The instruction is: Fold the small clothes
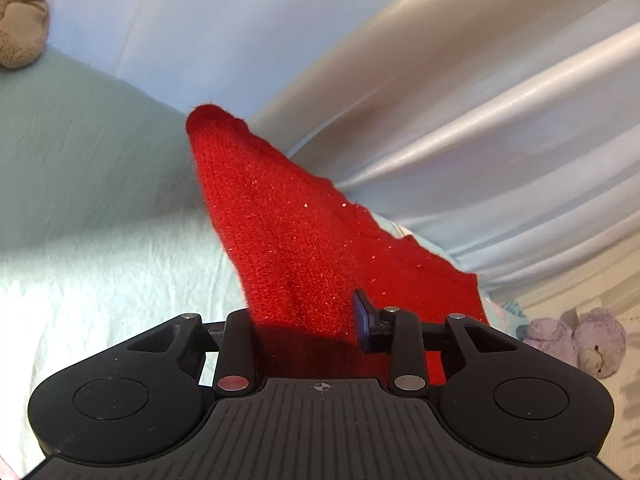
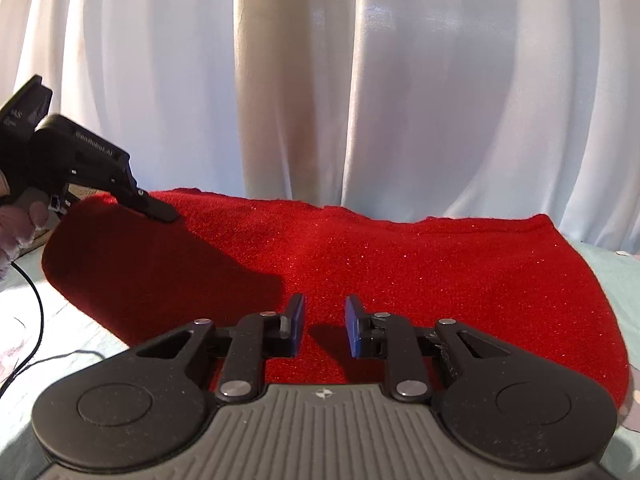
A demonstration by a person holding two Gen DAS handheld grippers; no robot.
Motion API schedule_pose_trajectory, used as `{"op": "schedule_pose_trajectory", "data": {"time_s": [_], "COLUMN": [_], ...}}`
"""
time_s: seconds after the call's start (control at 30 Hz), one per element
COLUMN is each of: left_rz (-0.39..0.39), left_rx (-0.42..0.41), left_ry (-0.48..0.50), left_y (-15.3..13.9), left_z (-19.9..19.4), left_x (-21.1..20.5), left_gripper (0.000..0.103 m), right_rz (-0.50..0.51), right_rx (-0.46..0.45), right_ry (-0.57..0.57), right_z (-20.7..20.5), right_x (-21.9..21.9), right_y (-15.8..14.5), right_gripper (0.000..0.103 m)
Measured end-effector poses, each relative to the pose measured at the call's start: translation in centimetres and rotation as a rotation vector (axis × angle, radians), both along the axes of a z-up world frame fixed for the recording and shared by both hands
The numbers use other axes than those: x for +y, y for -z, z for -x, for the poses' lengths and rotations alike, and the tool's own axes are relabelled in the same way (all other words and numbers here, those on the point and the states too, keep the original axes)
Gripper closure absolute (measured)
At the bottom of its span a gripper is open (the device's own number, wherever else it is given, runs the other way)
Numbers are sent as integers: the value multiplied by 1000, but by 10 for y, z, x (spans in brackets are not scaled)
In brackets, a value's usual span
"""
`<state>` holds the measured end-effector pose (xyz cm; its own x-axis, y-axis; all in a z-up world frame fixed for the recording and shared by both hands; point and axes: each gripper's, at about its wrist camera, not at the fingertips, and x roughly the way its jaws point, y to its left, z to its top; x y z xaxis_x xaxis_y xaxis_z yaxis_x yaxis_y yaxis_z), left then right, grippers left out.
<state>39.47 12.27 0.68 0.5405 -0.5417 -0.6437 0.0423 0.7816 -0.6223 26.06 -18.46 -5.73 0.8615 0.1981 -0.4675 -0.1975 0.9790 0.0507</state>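
A red knit garment [image 2: 400, 280] lies spread on the pale bed sheet [image 2: 616, 268] in the right wrist view. My right gripper [image 2: 324, 326] hovers just above its near middle, jaws open with a small gap, holding nothing. My left gripper [image 2: 160, 210] shows at the left of that view, its fingers on the garment's left end. In the left wrist view the red garment [image 1: 296, 240] runs between the jaws of my left gripper [image 1: 308, 320]. Only the right finger [image 1: 364, 324] shows; the cloth hides the left one.
White curtains [image 2: 320, 80] hang right behind the bed. A beige plush toy [image 1: 20, 20] sits on the sheet at the far left, and a purple plush toy [image 1: 580, 340] at the right. A black cable [image 2: 36, 308] trails on the sheet at the left.
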Motion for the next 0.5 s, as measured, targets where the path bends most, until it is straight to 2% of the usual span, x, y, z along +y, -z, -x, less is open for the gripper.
{"op": "schedule_pose_trajectory", "data": {"time_s": [0.07,0.1,0.13,0.17,0.27,0.4,0.5], "left_rz": [8,4,-6,-19,-36,-45,-45], "left_rx": [-11,-17,-27,-42,-59,-51,-20], "left_ry": [-7,-5,6,28,83,178,243], "left_y": [-16,-23,-30,-38,-50,-37,-8], "left_z": [2,3,4,6,7,2,-1], "left_x": [-10,-17,-24,-34,-66,-111,-145], "left_gripper": [77,78,78,78,78,78,76], "right_rz": [56,93,98,91,-57,-127,-184], "right_rx": [3,43,24,39,102,72,66], "right_ry": [-17,-30,-41,-43,-18,66,143], "right_z": [-3,-8,-8,-9,-11,10,25], "right_x": [9,14,15,13,-9,-42,-70], "right_y": [11,20,25,22,9,2,-1], "right_gripper": [86,86,86,86,86,84,84]}}
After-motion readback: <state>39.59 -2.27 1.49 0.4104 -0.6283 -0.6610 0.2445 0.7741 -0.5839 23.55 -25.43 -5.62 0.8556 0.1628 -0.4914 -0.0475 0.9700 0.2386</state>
